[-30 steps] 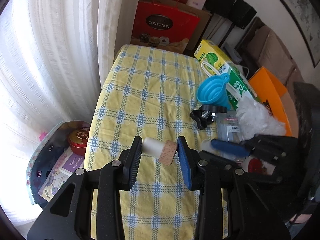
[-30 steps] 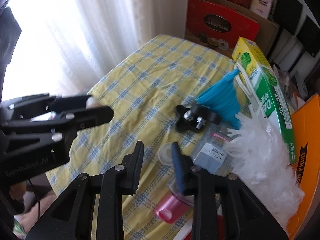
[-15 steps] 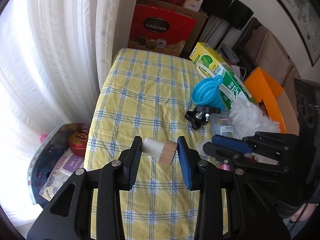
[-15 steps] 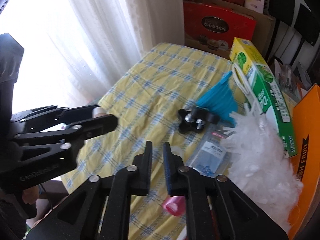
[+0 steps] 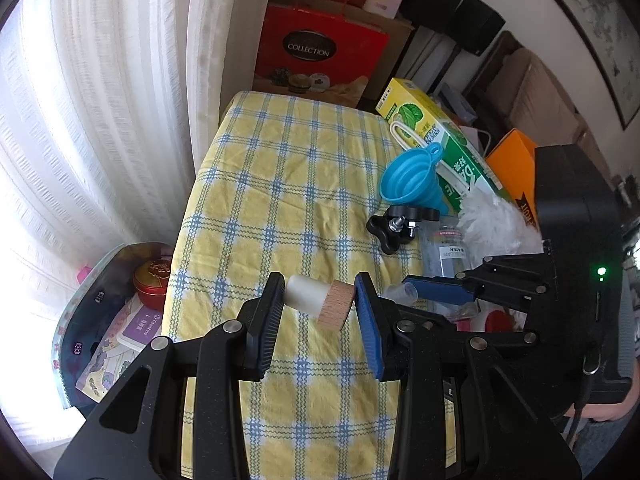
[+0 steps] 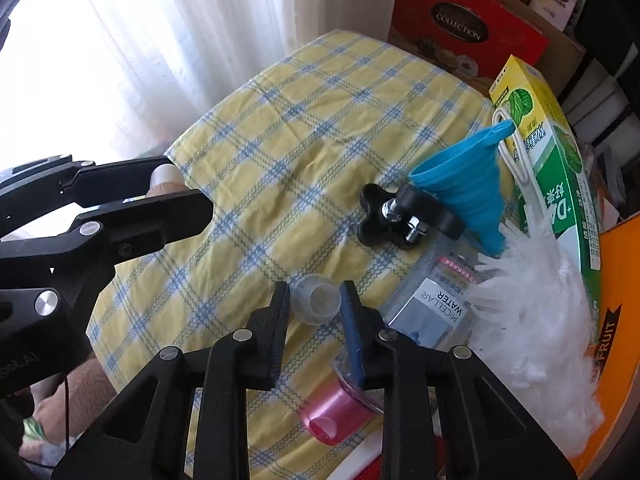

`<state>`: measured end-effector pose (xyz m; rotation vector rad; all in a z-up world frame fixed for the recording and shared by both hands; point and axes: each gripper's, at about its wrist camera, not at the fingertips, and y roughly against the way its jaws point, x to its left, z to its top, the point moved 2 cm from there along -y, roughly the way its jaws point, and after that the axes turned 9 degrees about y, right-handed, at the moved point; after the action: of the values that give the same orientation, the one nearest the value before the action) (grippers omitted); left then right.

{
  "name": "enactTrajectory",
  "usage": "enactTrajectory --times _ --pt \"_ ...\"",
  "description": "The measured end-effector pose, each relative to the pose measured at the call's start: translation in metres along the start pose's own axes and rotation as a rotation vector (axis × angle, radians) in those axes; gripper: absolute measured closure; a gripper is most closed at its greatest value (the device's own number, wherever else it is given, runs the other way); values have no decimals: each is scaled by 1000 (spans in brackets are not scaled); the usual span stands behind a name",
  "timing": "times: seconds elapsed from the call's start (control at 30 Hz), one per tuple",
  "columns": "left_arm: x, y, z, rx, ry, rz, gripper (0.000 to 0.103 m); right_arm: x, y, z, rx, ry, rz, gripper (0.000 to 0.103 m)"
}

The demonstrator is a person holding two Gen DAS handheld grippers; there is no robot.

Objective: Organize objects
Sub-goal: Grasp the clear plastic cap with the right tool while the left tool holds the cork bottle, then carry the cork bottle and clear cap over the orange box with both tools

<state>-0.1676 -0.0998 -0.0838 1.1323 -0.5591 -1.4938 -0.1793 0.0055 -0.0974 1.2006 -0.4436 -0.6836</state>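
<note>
— what's the left gripper got?

— a stopper, white plug on one end and a wooden cap on the other. both pads press on it, and it hangs crosswise above the yellow checked tablecloth, near the cloth's left edge.

— and the right gripper?

— its two pads sit on either side of a small clear cup, touching it as far as i can tell. the cup is low over the near right part of the cloth, just beside a micellar water bottle lying flat.

— what else is over there?

— a black star knob with a bolt, a blue collapsible funnel tipped on its side against it, a white bristly brush, and a green and yellow box further right. a pink cap lies near, under the right gripper.
</note>
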Motion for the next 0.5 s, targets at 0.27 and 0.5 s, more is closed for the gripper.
enactTrajectory --times 0.27,0.5 --pt "-7 6 0 -6 -16 -6 70 -5 21 -3 -92 -70 19 79" --pt "-24 19 0 -29 -39 -9 70 -9 63 -13 -192 -120 -29 78"
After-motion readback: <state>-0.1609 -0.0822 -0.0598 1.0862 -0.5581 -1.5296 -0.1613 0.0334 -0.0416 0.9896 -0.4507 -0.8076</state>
